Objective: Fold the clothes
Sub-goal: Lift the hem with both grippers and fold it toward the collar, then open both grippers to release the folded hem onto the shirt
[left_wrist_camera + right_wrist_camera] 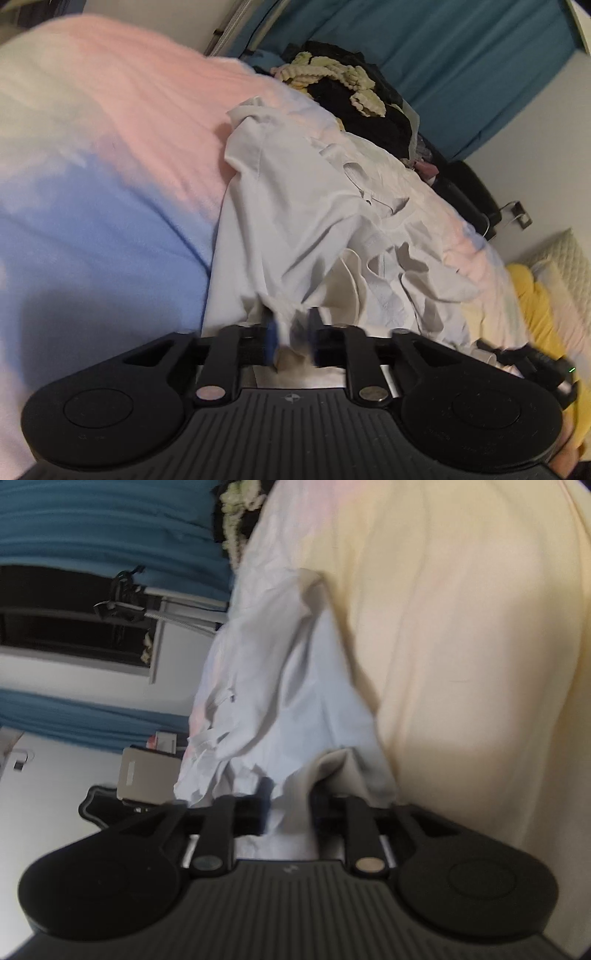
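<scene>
Left wrist view: the left hand-held gripper [291, 338] pinches a hem of the crumpled white cotton T-shirt [295, 206], which spreads toward 12 o'clock over the pastel fleece bed blanket [110, 155]. The right hand-held gripper [290, 818] likewise clamps the shirt.

A crumpled white T-shirt [295, 221] lies rumpled across the pastel blanket [110, 129], neckline up.

Light: we saw soft, dim indoor light without glare.
Shadows: a dark patch lay on the pastel pink-and-blue fleece blanket [110, 184].
Blur: we found both views smeared, worst at the crumpled white cotton shirt [295, 229].
Distortion: fisheye bending curved the edges.
</scene>
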`<state>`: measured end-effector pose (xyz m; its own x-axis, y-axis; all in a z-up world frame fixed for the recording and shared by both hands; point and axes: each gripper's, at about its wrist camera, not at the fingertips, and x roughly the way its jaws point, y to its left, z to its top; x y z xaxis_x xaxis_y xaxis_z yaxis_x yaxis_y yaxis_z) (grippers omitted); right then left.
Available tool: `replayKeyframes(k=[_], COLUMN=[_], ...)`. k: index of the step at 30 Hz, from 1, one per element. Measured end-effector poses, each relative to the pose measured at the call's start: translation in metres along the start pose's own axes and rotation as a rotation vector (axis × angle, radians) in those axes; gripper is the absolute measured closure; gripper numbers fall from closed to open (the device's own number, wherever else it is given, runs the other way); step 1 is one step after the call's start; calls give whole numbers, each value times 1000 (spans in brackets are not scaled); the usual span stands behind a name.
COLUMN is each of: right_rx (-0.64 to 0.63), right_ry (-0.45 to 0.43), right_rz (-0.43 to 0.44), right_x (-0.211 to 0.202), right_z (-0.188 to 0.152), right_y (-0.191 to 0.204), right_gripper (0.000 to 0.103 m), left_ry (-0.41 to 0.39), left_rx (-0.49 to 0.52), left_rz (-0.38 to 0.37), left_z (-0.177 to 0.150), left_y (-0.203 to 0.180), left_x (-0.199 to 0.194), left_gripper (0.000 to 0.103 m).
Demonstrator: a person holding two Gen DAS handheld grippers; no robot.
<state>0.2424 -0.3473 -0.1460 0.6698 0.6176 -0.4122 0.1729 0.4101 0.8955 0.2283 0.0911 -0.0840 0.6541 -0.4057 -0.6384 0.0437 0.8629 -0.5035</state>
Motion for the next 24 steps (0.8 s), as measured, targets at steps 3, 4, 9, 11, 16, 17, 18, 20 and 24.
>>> replayKeyframes(k=[3, 4, 9, 11, 16, 17, 18, 20, 24], right_rx=[-139, -189, -403, -470, -624, -652, -682, -722, -794], right_ry=[-12, -18, -88, -136, -162, -150, -129, -68, 70], right_rz=[-21, -25, -70, -106, -174, -183, -190, -190, -269], right_x=[-11, -17, -46, -58, -68, -65, -61, -47, -11], right_z=[-13, -18, -49, -62, -84, -88, -93, -102, -120], right_y=[25, 33, 65, 70, 71, 72, 72, 72, 62], right_gripper=[56, 55, 55, 55, 77, 88, 90, 91, 92], left_ry=[-68, -91, -176, -198, -191, -181, -167, -129, -61], left_rx=[86, 118, 220, 252, 285, 298, 316, 348, 384], left_rz=[27, 39, 44, 59, 66, 69, 76, 101, 164], left_z=[-15, -21, -48, -57, -77, -82, -87, -95, -101], left_y=[-23, -31, -70, -83, -103, -106, -109, -114, -112], left_x=[-24, -32, -63, -66, -56, -50, -44, -29, 1], left_gripper=[36, 32, 28, 28, 28, 28, 29, 32, 38])
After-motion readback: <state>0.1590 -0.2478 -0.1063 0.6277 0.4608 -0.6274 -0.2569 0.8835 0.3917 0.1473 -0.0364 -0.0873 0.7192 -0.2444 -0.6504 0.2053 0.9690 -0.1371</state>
